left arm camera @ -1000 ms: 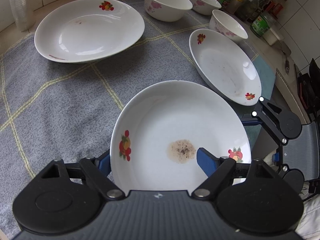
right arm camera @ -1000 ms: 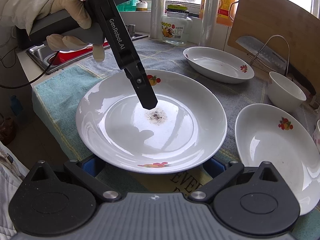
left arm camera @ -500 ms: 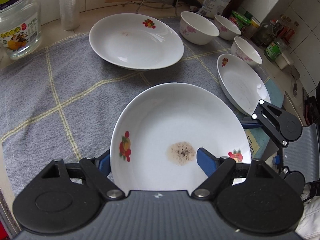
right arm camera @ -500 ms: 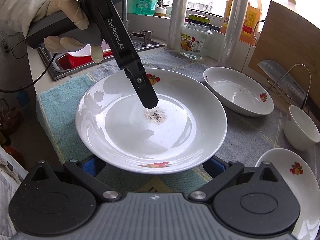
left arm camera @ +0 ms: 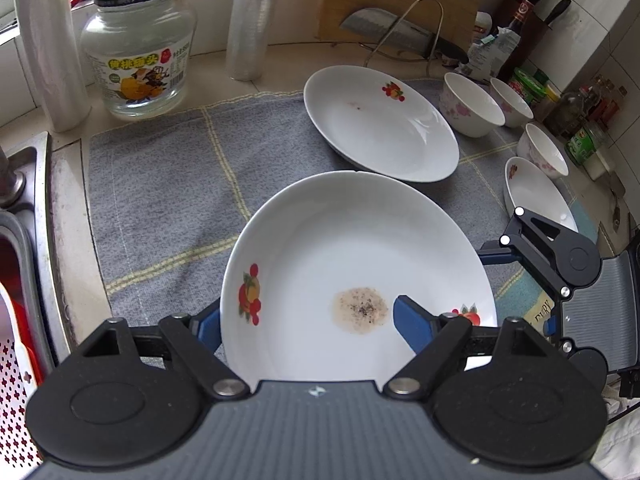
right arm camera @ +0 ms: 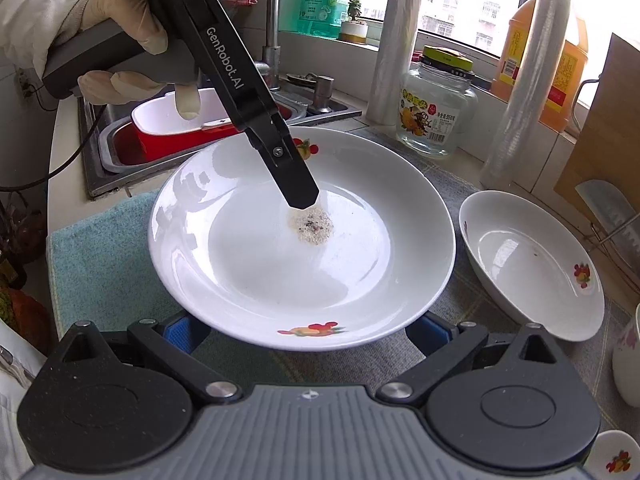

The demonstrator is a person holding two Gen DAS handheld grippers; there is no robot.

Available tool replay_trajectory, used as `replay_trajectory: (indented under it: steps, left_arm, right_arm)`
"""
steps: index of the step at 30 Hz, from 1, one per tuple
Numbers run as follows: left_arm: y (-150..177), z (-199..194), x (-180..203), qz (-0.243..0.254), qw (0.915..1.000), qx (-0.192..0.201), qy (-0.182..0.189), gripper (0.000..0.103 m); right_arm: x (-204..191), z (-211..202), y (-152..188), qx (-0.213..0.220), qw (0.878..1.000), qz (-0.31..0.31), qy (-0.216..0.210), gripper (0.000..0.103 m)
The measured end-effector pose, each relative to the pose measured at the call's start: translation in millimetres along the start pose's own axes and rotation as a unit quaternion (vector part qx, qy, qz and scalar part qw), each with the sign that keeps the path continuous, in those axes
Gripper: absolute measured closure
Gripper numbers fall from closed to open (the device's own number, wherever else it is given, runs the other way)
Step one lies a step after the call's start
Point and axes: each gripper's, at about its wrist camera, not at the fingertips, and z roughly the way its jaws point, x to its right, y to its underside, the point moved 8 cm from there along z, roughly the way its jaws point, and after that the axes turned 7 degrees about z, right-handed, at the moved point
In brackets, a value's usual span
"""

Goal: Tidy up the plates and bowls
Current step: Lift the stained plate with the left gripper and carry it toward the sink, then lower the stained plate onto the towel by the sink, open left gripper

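My left gripper (left arm camera: 308,320) is shut on the rim of a white plate (left arm camera: 352,248) with fruit prints and a brown stain, one finger (left arm camera: 412,326) inside it and one under it. The plate is held above the grey cloth. In the right wrist view the same plate (right arm camera: 280,272) sits between my right gripper's (right arm camera: 304,330) open fingers, which lie beneath its rim; the left gripper's finger (right arm camera: 296,184) reaches into it. A second plate (left arm camera: 380,124) lies behind, a third (left arm camera: 536,196) at right, with three bowls (left arm camera: 470,110) beyond.
A sink (left arm camera: 24,264) with a red basin is at left. A glass jar (left arm camera: 138,44), film rolls (left arm camera: 252,20), a cleaver on a rack (left arm camera: 400,32), a cutting board and bottles (left arm camera: 580,144) line the back. A teal towel (right arm camera: 100,260) covers the counter's near edge.
The held plate and both grippers have swung left, toward the sink side; the jar and sink have come into view and the other plates have shifted right.
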Motion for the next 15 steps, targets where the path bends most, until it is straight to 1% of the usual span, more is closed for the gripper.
replay_trajectory:
  steps: [7,15]
  left_arm:
    - [-2.7,3.5,-27.3,-0.003,1.0,0.003,0.0,0.019]
    - [-2.8,13.4,-45.3,-0.008,1.0,0.001,0.004,0.019]
  right_arm:
    - [-1.4,26.1,-15.7,-0.007,1.0,0.004,-0.002,0.0]
    - [1.1,43.7,-22.2,-0.018,1.0,0.007,0.005,0.0]
